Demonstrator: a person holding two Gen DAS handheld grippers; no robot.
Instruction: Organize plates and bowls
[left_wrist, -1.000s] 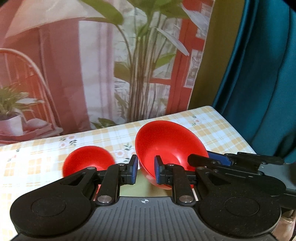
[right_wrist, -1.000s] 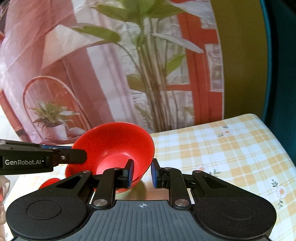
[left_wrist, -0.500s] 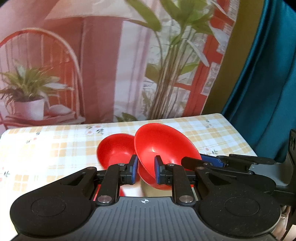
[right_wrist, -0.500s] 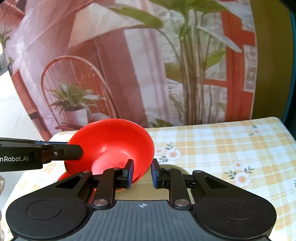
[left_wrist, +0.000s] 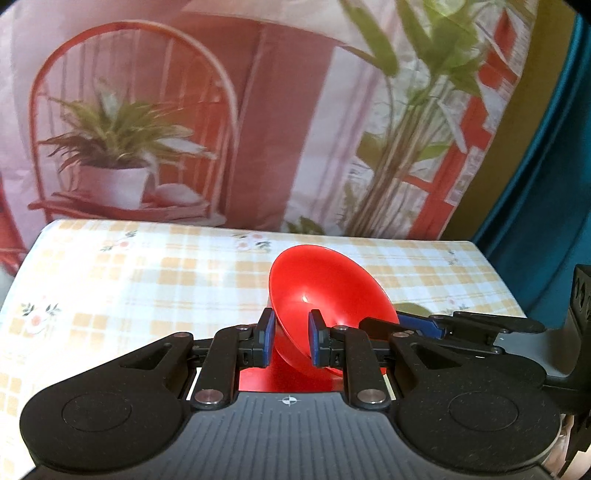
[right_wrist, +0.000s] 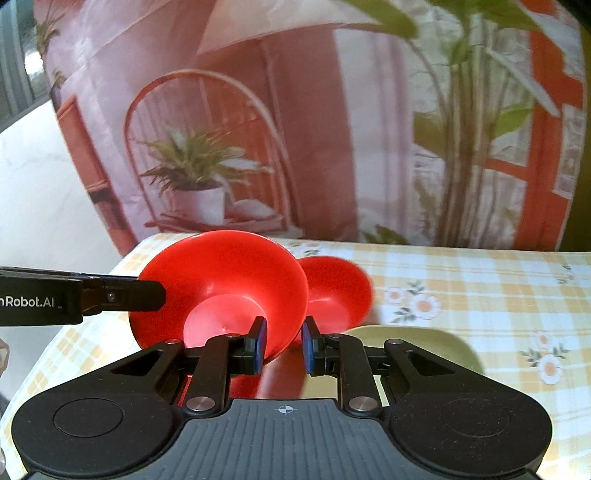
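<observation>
Both grippers carry a large red bowl (left_wrist: 325, 295) tilted above the checked tablecloth. My left gripper (left_wrist: 290, 341) is shut on its left rim. On the opposite rim my right gripper (right_wrist: 282, 347) is shut, with the large red bowl (right_wrist: 221, 288) filling the left of that view. A smaller red bowl (right_wrist: 340, 291) rests on the table just behind and to the right of the large one. In the left wrist view the small bowl is mostly hidden by the large bowl. The right gripper's fingers (left_wrist: 424, 326) show at the right of the left wrist view.
A pale green plate (right_wrist: 424, 347) lies on the tablecloth (right_wrist: 480, 288) under my right gripper's fingers; a sliver of the green plate (left_wrist: 408, 308) shows behind the large bowl. A printed backdrop (left_wrist: 147, 129) stands along the table's far edge, a teal curtain (left_wrist: 546, 184) at the right.
Both grippers have carried the large red bowl leftward across the table. The small red bowl, earlier apart to its left, now sits close behind and under it.
</observation>
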